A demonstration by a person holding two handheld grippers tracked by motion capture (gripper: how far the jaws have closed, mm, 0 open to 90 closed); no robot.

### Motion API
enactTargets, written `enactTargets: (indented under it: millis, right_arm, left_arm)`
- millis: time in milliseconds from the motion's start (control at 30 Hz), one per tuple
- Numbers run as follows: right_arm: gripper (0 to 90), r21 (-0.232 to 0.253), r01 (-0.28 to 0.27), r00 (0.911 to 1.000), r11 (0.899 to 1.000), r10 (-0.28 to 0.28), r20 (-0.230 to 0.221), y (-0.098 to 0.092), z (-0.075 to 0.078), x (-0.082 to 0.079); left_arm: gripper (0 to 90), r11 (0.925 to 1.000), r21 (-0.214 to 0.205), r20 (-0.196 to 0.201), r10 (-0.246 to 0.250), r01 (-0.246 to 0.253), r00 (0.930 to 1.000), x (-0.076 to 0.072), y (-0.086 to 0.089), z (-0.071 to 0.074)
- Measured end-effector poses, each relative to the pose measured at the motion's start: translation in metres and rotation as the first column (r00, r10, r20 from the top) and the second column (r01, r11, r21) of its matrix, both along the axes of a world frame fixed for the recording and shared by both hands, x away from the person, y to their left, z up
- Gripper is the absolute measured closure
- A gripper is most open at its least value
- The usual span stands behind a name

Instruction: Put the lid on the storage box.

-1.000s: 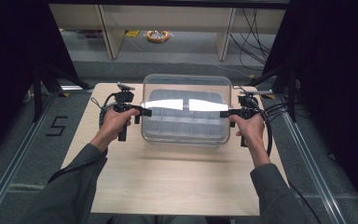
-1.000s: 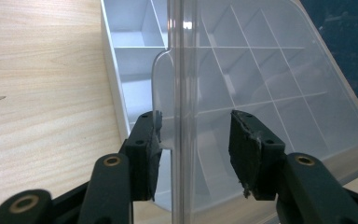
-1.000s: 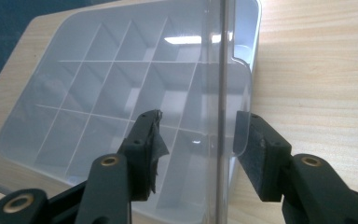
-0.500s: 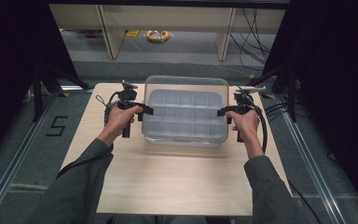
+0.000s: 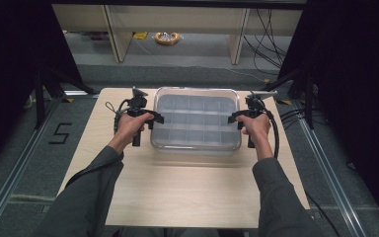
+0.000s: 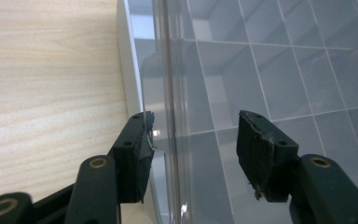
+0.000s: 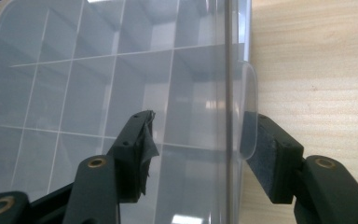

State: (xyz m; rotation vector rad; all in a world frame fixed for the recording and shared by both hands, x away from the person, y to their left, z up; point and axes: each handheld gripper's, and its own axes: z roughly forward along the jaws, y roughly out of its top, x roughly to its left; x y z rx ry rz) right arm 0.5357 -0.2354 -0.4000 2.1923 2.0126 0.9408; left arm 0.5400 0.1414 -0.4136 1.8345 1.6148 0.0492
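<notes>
Compartment box (image 5: 195, 121) on the table (image 5: 187, 192), between two grippers.
Left gripper (image 5: 154, 118) straddles its left edge, right gripper (image 5: 233, 117) its right edge; box sits toward the table's far side.

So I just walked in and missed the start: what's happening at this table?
A person stands at a wooden table with a gripper in each hand, working a clear compartment box. The left gripper straddles the box's left edge, the right gripper its right edge. Both sets of jaws have just been opening and now stand apart, with the rim between them but not pinched. The box sits flat on the table.
</notes>
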Motion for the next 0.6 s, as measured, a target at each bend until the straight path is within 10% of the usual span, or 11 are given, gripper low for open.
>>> enactTargets:
  millis: [600]
  right_arm:
    - [44.9,-0.005,0.022,0.9998,1.000,-0.022,0.000,-0.007,-0.020,0.005]
  left_arm:
    - [43.6,0.9999,0.008,0.013,0.009,-0.009,0.9999,0.002,-0.006,-0.005]
